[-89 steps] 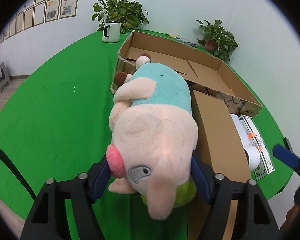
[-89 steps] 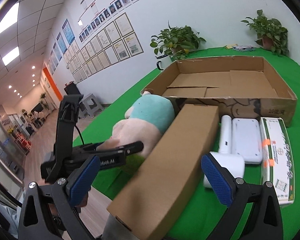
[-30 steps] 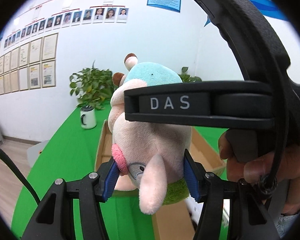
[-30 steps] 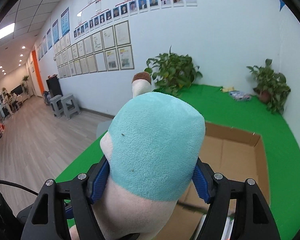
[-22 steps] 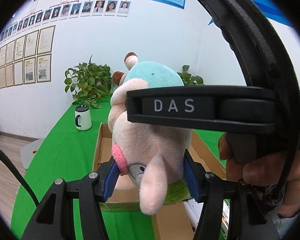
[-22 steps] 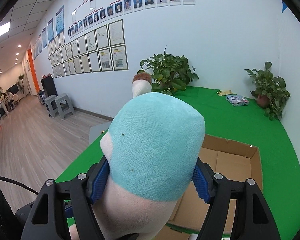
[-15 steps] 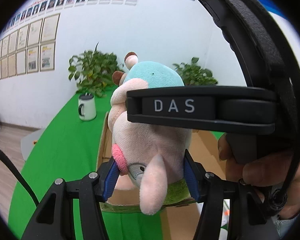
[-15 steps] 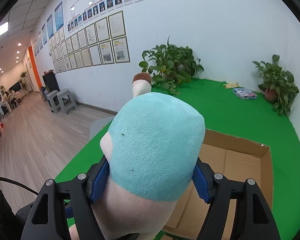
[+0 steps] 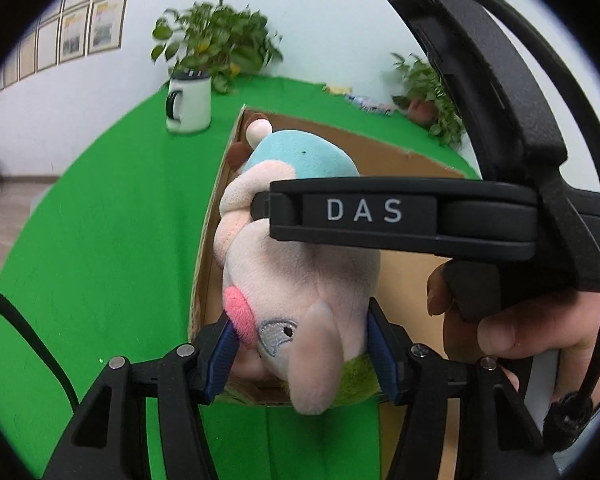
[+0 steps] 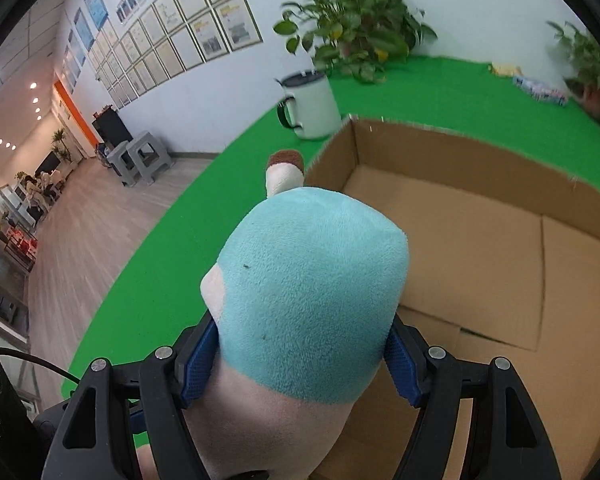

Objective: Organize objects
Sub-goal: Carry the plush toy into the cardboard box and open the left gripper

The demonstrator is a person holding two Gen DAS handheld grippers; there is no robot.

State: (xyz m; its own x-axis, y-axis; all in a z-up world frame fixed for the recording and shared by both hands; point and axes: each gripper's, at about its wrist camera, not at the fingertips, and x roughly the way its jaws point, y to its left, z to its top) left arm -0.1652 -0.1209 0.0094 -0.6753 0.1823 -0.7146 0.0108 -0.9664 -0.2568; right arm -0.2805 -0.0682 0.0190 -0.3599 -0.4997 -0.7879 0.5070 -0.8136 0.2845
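A pink plush pig (image 9: 300, 272) in a teal dress hangs between both grippers over the near left corner of an open cardboard box (image 9: 209, 240). My left gripper (image 9: 300, 356) has its blue pads against the pig's head, and its jaws are opening slightly with the head still between them. My right gripper (image 10: 300, 360) is shut on the teal body (image 10: 312, 280). In the left wrist view the right gripper's black frame (image 9: 364, 210) crosses the toy, held by a hand (image 9: 520, 320). The box floor (image 10: 480, 248) lies bare below the toy.
A white mug (image 10: 310, 104) stands on the green table (image 9: 100, 220) just beyond the box's far left corner. Potted plants (image 10: 356, 28) line the back wall. Grey stools (image 10: 144, 156) stand on the floor past the table's left edge.
Both grippers have come down and tipped forward with the pig between them. The box and mug now look nearer and sit below the toy instead of the wall behind it.
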